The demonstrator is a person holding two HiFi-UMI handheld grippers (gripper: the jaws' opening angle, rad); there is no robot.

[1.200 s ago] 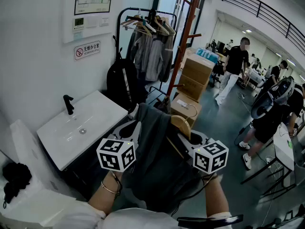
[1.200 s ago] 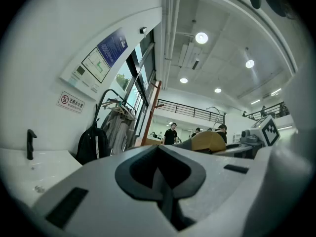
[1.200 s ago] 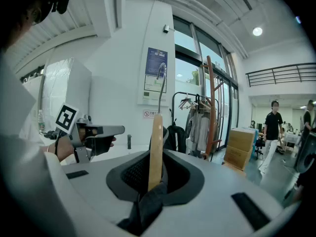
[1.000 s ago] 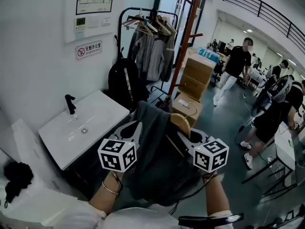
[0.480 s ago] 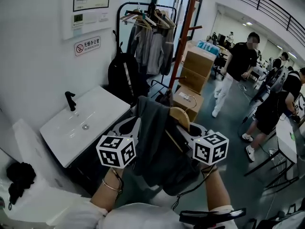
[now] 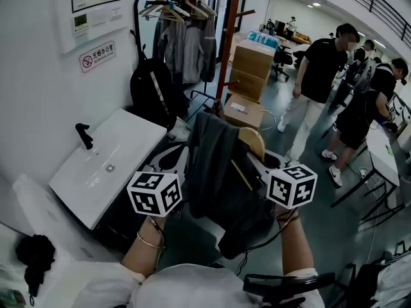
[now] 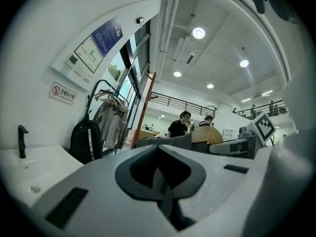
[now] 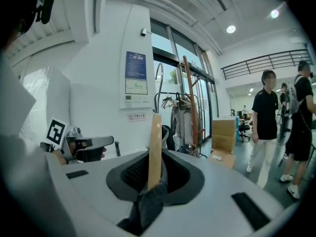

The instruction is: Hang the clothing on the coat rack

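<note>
Pinching the hanger (image 8: 154,147), the right tool (image 8: 150,184) carries the garment (image 6: 212,165).

A white wall (image 6: 38,76) runs along the left and carries a white washbasin (image 6: 128,153) with a black tap (image 6: 83,135). Farther off, cardboard boxes (image 6: 252,59) are stacked on the grey floor (image 6: 314,197). A dark balcony railing (image 6: 379,8) crosses the far right, and round ceiling lights (image 7: 198,32) glow overhead.

A white sink (image 6: 109,165) sits left, cardboard boxes (image 6: 252,63) beyond, people (image 6: 324,69) right.
</note>
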